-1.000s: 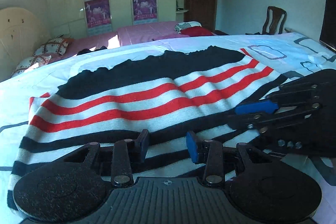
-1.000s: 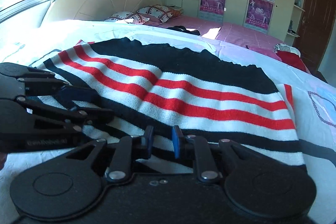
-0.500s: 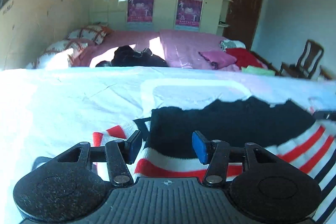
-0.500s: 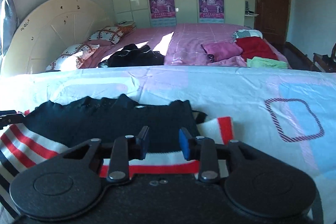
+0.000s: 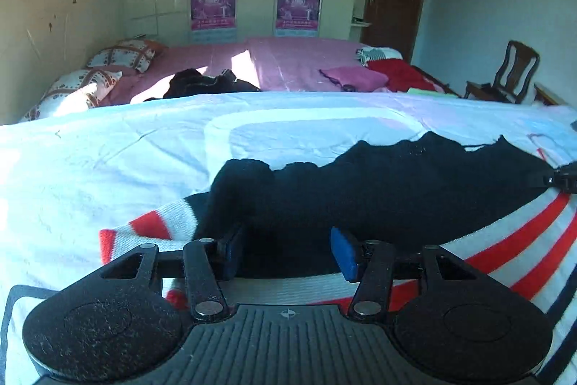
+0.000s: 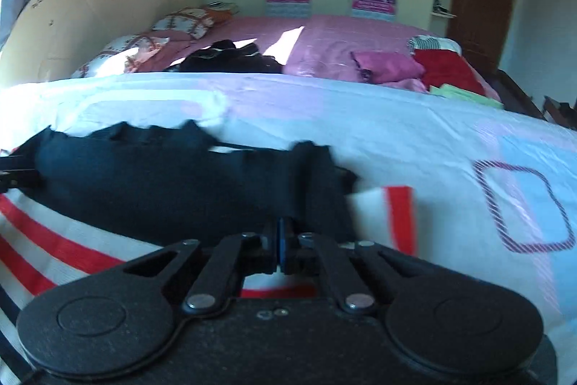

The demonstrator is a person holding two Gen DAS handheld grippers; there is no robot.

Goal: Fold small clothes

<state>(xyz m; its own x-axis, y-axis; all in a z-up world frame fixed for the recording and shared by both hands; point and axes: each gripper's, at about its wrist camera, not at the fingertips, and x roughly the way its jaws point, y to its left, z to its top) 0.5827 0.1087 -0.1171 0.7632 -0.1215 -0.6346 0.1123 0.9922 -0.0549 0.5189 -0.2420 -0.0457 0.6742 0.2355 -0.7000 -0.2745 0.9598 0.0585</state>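
The sweater [image 5: 414,190], black on top with red, white and dark stripes below, lies spread on the bed [image 5: 108,168] in front of me, its black edge toward the far side of the bed and its striped part running back under both of my tools. A striped sleeve end [image 5: 144,230] sticks out from under the black part on the left, flat on the sheet.

My left gripper [image 5: 286,253] stands about half open over the sweater's black part near its left corner. The dark knit fills the gap between the blue pads [image 5: 344,253], but I see neither pad pressing on it, so I read this gripper as open and holding nothing.

My right gripper [image 6: 280,249] is closed tight, pads together, at the sweater's right corner. The black fabric bunches up into a ridge [image 6: 313,175] just ahead of the fingertips, and I read that as the cloth pinched there. Beside it on the right, a white patch with a red stripe [image 6: 400,219] lies flat on the sheet.

At the right edge of the left view I can see the tip of the right tool [image 5: 564,177] at the sweater's black edge.

Beyond the bed is a pink bed [image 6: 324,38] with a dark heap of clothes [image 6: 230,60], pink and red items and pillows.
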